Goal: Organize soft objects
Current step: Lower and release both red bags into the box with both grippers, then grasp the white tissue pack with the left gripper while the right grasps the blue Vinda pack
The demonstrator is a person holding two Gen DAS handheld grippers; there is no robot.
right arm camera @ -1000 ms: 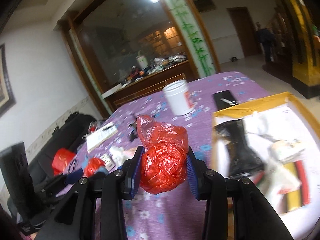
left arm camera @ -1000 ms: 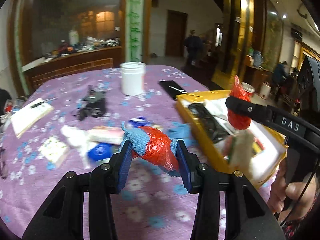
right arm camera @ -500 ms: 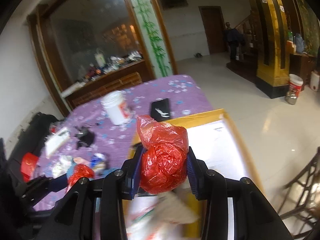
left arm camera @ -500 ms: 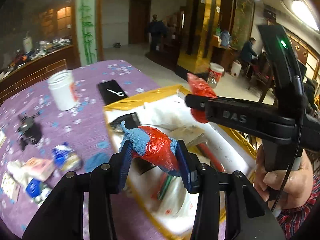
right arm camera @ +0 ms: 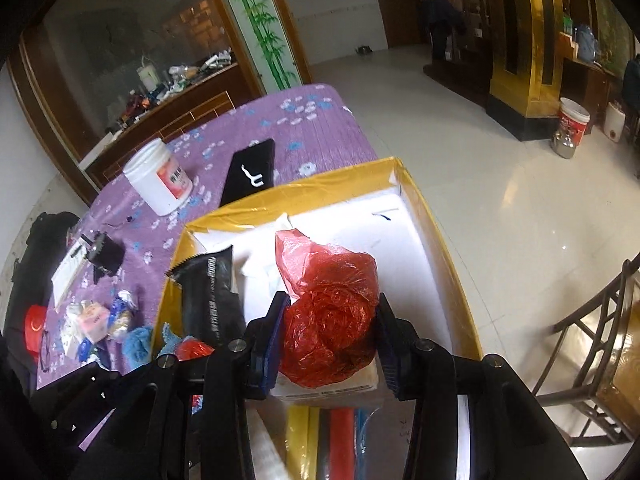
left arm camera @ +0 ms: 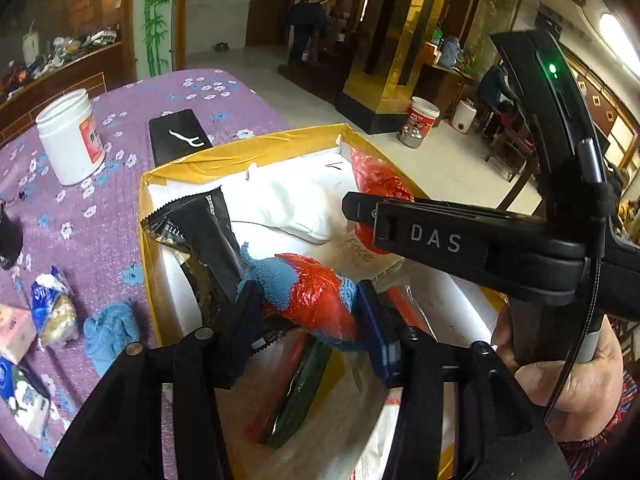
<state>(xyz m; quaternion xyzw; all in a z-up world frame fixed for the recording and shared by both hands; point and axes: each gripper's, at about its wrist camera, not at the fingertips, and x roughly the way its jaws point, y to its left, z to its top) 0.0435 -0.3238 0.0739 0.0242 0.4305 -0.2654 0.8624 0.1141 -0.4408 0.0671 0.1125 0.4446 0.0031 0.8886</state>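
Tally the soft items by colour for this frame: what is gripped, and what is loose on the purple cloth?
Red plastic bag, right gripper: 1
Red-and-blue bundle, left gripper: 1
Blue cloth, loose: 1
Total: 3

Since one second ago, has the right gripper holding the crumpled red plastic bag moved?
Yes. The right gripper with the crumpled red plastic bag moved from above the purple tablecloth to over the yellow-rimmed box.

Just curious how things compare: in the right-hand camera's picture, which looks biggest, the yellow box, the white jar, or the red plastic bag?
Largest to smallest, as they look:
1. yellow box
2. red plastic bag, though it sits nearest the camera, which inflates it
3. white jar
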